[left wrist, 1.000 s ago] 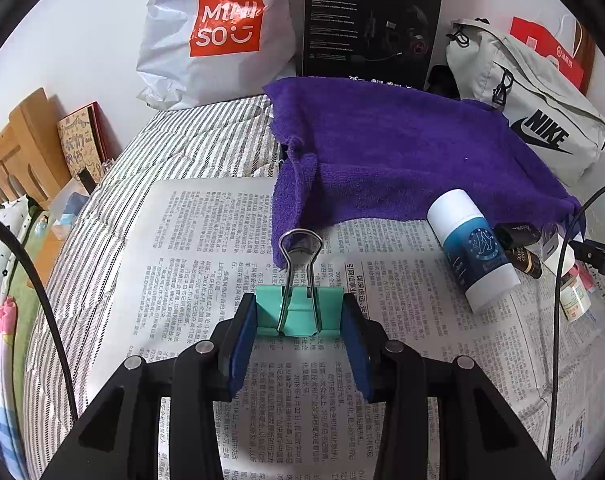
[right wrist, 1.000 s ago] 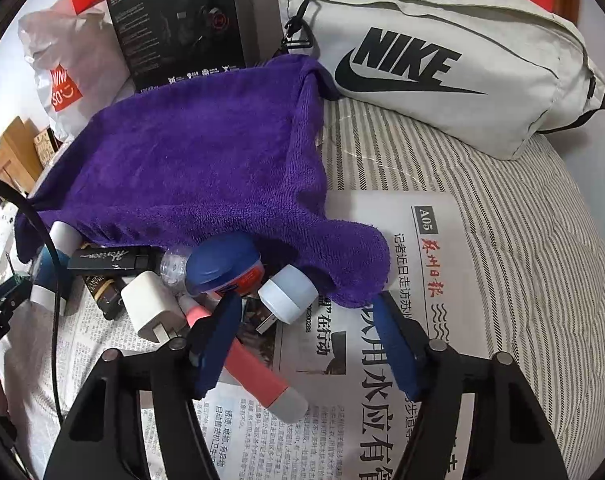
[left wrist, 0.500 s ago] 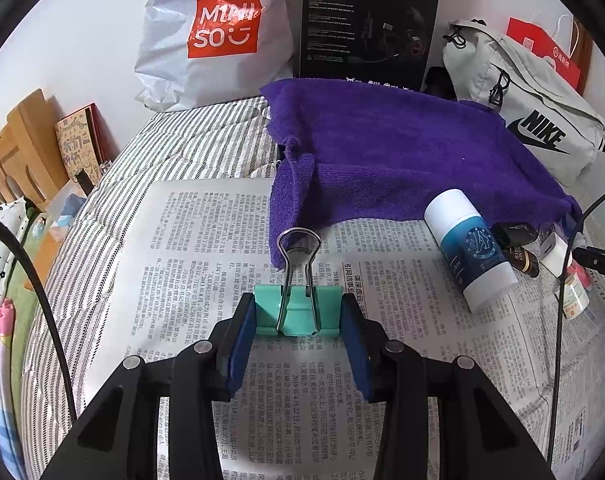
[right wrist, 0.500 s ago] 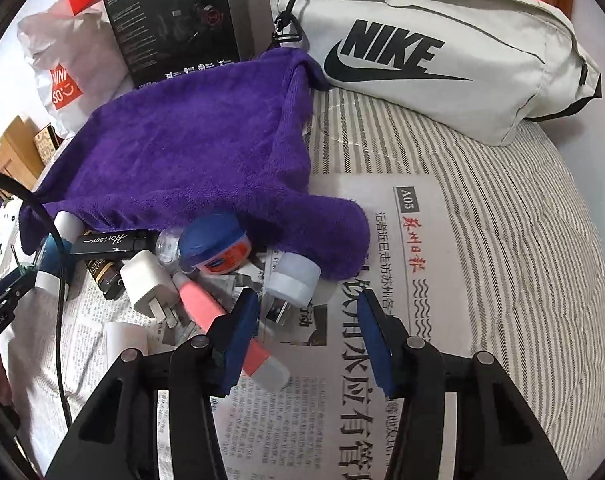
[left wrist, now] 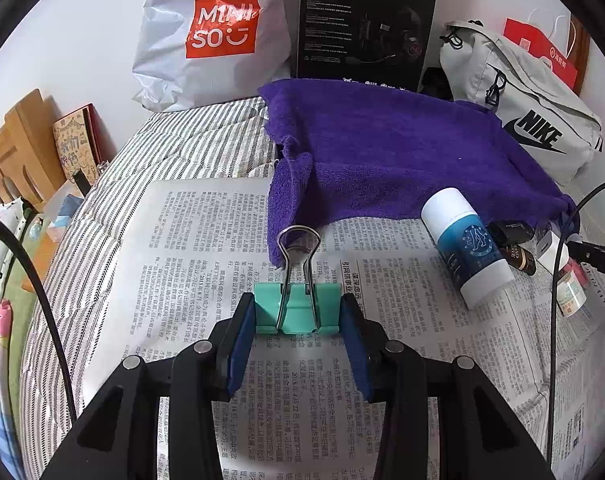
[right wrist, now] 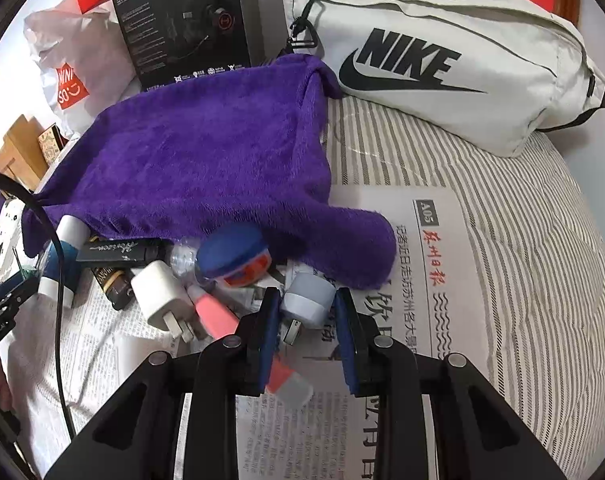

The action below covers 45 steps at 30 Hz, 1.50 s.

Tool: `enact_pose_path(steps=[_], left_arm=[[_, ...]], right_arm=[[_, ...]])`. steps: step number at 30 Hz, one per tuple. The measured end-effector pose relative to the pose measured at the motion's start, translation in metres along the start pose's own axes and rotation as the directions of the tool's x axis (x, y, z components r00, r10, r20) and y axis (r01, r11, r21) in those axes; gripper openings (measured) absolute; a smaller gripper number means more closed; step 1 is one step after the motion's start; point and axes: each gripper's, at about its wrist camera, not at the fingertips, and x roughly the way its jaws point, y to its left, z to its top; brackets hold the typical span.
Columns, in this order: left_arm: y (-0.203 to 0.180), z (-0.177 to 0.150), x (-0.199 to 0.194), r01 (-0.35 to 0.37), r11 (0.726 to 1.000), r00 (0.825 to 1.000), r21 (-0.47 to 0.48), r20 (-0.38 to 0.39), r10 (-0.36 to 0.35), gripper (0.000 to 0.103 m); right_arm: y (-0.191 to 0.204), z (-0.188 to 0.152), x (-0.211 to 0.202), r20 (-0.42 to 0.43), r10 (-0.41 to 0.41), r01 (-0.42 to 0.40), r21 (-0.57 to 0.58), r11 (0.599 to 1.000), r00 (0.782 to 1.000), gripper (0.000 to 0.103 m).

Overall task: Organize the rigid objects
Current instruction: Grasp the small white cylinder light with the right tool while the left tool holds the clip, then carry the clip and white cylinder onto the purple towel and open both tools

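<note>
Since a second ago my right gripper has narrowed around the pale blue cap by the purple towel edge, contact unclear. I keep my left gripper clamped on the green binder clip above open newspaper.

A mint-green binder clip is sitting upright, wire handles raised. A pale blue cap-shaped plug is lying beside a pink tube on newspaper.

Even, soft daylight; no glare. Strong fisheye bending with black vignette around all edges. Slight motion blur at 8 o'clock, right view.
</note>
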Motion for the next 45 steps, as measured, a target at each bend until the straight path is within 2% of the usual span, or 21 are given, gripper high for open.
enact_pose_path(steps=[7,14,19,25,30,39,45], left_arm=[[0.007,0.001,-0.001,0.041,0.999,0.999,-0.021,0.004,-0.041,0.039],[0.009,0.003,-0.010,0.083,0.996,0.996,-0.031,-0.010,-0.084,0.039],[0.009,0.008,-0.021,0.072,0.997,0.997,-0.028,0.007,-0.072,0.039],[0.016,0.016,-0.038,0.101,0.994,0.995,-0.042,0.031,-0.100,0.039],[0.017,0.029,-0.044,0.130,0.991,0.991,-0.039,0.042,-0.128,0.039],[0.007,0.067,-0.048,0.132,0.991,0.990,0.009,0.054,-0.132,0.039],[0.003,0.096,-0.031,0.178,0.984,0.983,0.013,0.055,-0.178,0.039]], right_arm=[[0.004,0.002,0.004,0.027,-0.028,0.029,-0.030,0.999,0.999,0.028],[-0.001,-0.002,-0.018,0.039,0.006,-0.006,-0.011,1.000,0.999,0.028],[-0.001,-0.003,-0.034,0.049,0.031,-0.030,-0.019,0.999,0.998,0.028],[0.005,0.002,-0.046,0.073,0.057,-0.054,-0.044,0.998,0.996,0.028],[0.011,0.011,-0.050,0.089,0.074,-0.069,-0.060,0.996,0.993,0.028],[0.019,0.041,-0.054,0.129,0.117,-0.108,-0.075,0.991,0.985,0.028],[0.023,0.068,-0.046,0.144,0.137,-0.125,-0.085,0.988,0.980,0.028]])
